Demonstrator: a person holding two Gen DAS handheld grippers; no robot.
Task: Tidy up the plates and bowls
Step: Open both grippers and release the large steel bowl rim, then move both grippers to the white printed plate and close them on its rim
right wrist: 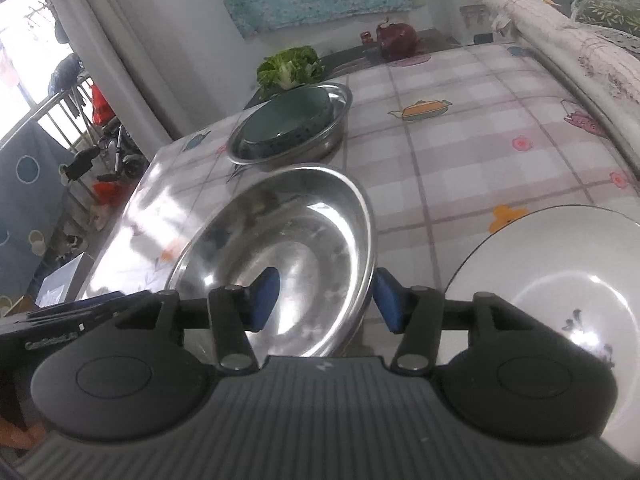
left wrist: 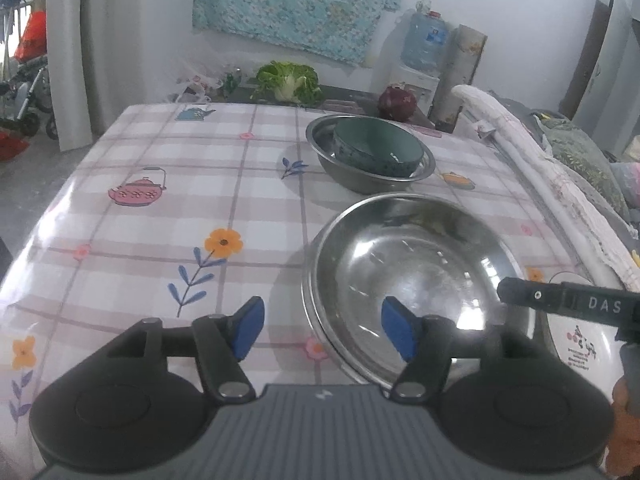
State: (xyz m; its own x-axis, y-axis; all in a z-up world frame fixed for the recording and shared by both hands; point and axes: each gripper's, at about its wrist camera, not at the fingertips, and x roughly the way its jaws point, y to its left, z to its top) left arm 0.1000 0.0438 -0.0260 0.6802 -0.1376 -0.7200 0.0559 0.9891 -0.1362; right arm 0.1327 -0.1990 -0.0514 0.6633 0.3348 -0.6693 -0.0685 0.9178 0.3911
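An empty steel bowl [left wrist: 416,264] [right wrist: 288,248] stands on the checked tablecloth [left wrist: 168,200] just ahead of both grippers. My left gripper [left wrist: 324,330] is open and straddles the bowl's near-left rim, one pad inside and one outside, neither pressing. My right gripper [right wrist: 326,300] is open across the bowl's right rim, the rim close to its right pad. Farther back, a second steel bowl [left wrist: 320,148] [right wrist: 340,100] holds a green bowl [left wrist: 380,148] [right wrist: 280,120]. A white plate [right wrist: 560,264] [left wrist: 576,344] lies to the right of the near bowl.
A cabbage [left wrist: 288,80] and a dark red bag [left wrist: 396,102] sit beyond the table's far edge, with a water jug [left wrist: 424,40] behind them. A padded white rail [left wrist: 540,168] runs along the table's right side. The table drops off on the left.
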